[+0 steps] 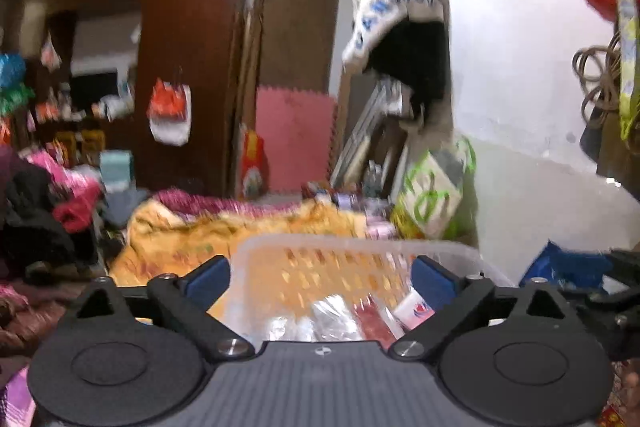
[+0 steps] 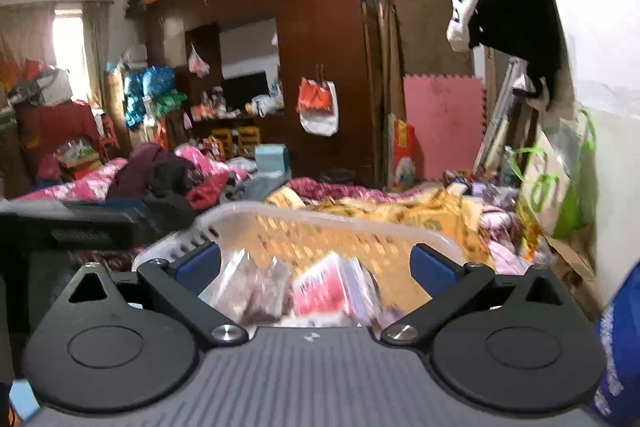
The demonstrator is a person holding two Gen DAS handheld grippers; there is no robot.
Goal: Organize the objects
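One yellow blanket (image 2: 420,215) covers the bed beside a wardrobe (image 2: 320,47).

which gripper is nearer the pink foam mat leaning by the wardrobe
Neither clearly. The left gripper and right gripper both hang open over the basket, with the pink foam mat far behind it in both views.
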